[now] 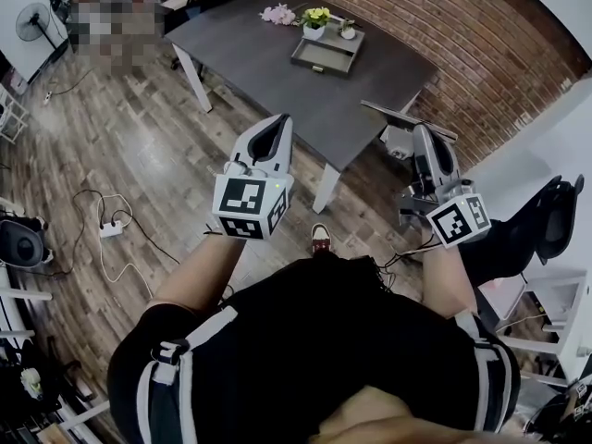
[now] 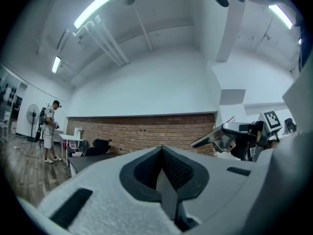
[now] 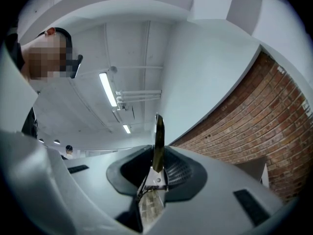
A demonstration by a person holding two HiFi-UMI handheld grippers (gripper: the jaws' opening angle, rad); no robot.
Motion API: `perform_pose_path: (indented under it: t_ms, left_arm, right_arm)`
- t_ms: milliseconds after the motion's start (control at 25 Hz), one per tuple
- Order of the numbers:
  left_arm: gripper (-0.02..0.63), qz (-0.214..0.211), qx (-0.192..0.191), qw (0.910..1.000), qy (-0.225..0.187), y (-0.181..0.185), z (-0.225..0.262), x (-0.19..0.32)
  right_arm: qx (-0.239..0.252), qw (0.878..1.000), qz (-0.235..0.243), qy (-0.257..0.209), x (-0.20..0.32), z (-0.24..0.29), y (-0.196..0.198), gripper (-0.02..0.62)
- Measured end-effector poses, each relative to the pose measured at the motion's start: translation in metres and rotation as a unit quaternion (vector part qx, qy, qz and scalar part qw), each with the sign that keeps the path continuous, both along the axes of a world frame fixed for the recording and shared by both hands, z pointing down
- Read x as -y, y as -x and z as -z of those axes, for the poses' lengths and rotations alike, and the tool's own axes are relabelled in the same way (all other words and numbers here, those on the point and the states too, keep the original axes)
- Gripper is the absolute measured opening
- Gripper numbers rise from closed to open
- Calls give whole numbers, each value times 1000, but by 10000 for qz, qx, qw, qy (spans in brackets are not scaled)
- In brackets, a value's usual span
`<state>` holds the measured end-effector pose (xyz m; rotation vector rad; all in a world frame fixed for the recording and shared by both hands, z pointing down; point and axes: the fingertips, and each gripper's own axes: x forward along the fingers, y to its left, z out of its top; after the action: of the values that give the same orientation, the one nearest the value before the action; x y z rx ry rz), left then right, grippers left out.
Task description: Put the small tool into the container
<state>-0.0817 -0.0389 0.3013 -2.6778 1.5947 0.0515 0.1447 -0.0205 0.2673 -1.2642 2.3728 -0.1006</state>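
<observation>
Small tool point(image 1: 388, 111), a flat metal blade, hangs in the air short of the counter point(image 1: 268, 63): the carrying step, I judge. The left tool point(image 1: 279, 123) is closed on nothing; the right tool point(image 1: 424, 129) clamps the blade. Next comes a reach forward to the tray point(image 1: 319, 63), probably the container. No writing is readable, only square markers.

Glossy metal small tool point(image 3: 158, 146), matt table point(image 1: 268, 63), wood floor point(image 1: 139, 155)
</observation>
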Motion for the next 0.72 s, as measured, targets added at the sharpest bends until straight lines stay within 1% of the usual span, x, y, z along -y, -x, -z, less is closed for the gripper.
perform_pose_path:
  t_ms: [240,360,600,720]
  left_arm:
    - [8,9,-15,10000,48,2,-7,3]
    - [8,-58,-93,9999,129,3,-10,3]
    - [8,-123,-181,9997,97,1,-9,6]
    - [8,-153,-160,9998,31,-5,-8,7]
  right_arm:
    - [17,9999,73,81,9,-8,4,77]
    - [8,9999,65,102,13,-10,7,77]
    - [-40,9999,32,149,17,-11,7,77]
    - [-21,9999,41,161,21,-11,2,77]
